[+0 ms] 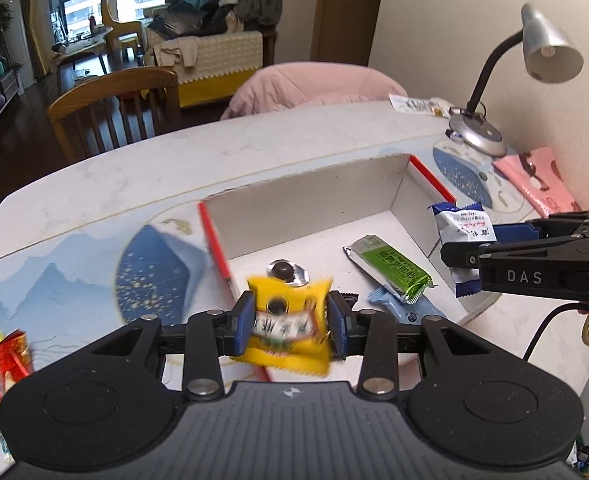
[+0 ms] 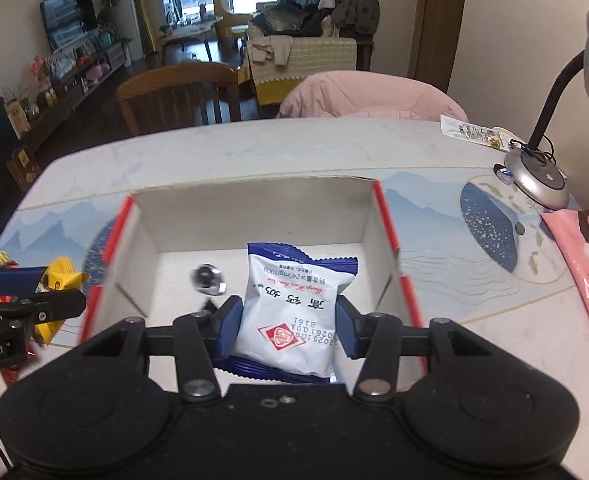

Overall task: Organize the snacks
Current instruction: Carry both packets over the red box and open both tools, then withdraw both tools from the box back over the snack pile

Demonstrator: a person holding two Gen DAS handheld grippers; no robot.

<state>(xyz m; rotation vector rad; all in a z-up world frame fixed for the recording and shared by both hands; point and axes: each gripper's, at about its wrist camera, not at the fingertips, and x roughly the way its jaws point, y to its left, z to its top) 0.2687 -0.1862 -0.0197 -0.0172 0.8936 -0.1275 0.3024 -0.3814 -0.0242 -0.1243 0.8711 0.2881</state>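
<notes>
My left gripper (image 1: pixel 289 322) is shut on a yellow snack packet (image 1: pixel 290 324), held above the near left corner of a red-edged white cardboard box (image 1: pixel 310 204). My right gripper (image 2: pixel 286 326) is shut on a white and blue packet (image 2: pixel 294 312) over the same box (image 2: pixel 250 212). The right gripper with its packet (image 1: pixel 460 232) shows at the box's right side in the left wrist view. The left gripper with the yellow packet (image 2: pixel 56 280) shows left of the box in the right wrist view. Inside the box lie a green bar (image 1: pixel 390 266), a blue packet (image 1: pixel 410 310) and a silver-wrapped sweet (image 1: pixel 284 270).
A red and yellow snack pack (image 1: pixel 4 360) lies on the table at the far left. A silver desk lamp (image 1: pixel 478 134) and a pink bag (image 1: pixel 538 180) stand to the right. A wooden chair (image 1: pixel 110 108) and a pink-covered chair (image 1: pixel 314 88) sit behind the marble table (image 1: pixel 174 160).
</notes>
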